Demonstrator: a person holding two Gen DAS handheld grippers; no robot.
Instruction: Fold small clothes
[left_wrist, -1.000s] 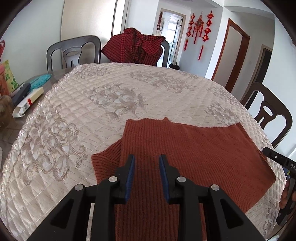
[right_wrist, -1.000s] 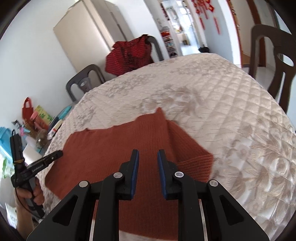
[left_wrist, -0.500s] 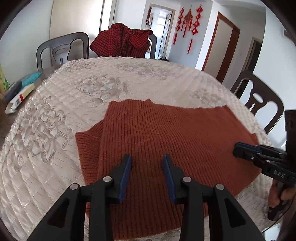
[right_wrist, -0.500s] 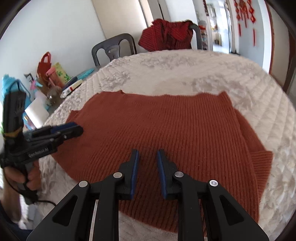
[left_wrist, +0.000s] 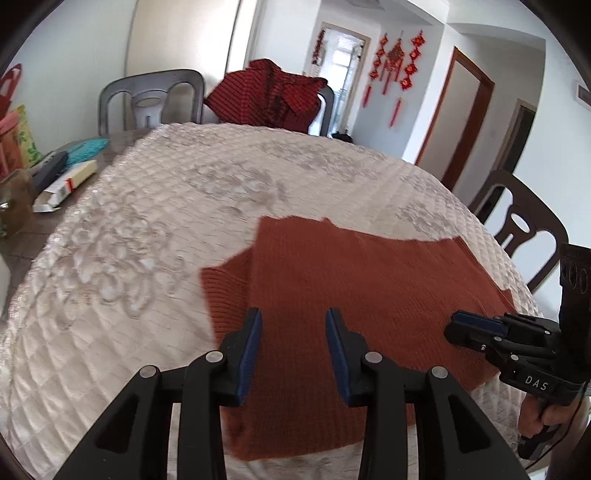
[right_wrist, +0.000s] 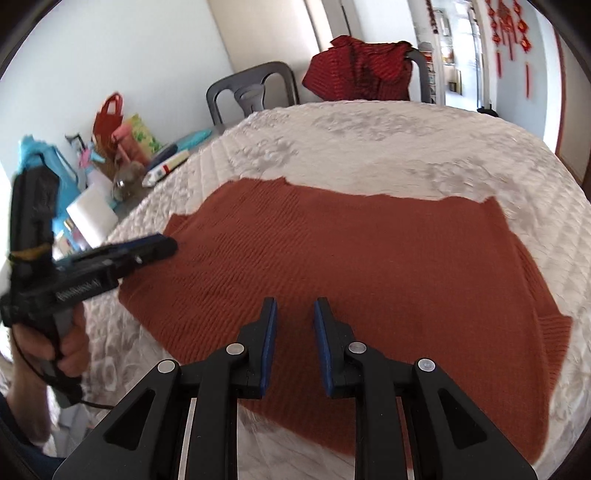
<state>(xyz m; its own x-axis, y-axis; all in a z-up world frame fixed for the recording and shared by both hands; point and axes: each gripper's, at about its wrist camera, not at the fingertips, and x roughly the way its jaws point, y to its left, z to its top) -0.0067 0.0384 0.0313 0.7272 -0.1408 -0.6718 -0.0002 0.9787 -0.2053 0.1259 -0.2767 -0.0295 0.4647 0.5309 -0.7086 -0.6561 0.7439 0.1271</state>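
Observation:
A rust-brown ribbed knit garment lies flat on the quilted white tablecloth, with a sleeve sticking out at its left side. It also shows in the right wrist view, sleeve end at the right. My left gripper is open and empty, hovering over the garment's near left part. My right gripper is open with a narrower gap, empty, over the near edge. Each gripper shows in the other's view: the right one, the left one.
A red checked garment hangs over a chair at the far side. Grey chair at the back left, dark chair at the right. Boxes, bags and a jar crowd the table's left edge.
Both grippers have drawn back toward the near edge and turned inward, so each now sees the other. The left gripper's jaws have opened wider. The garment has not moved.

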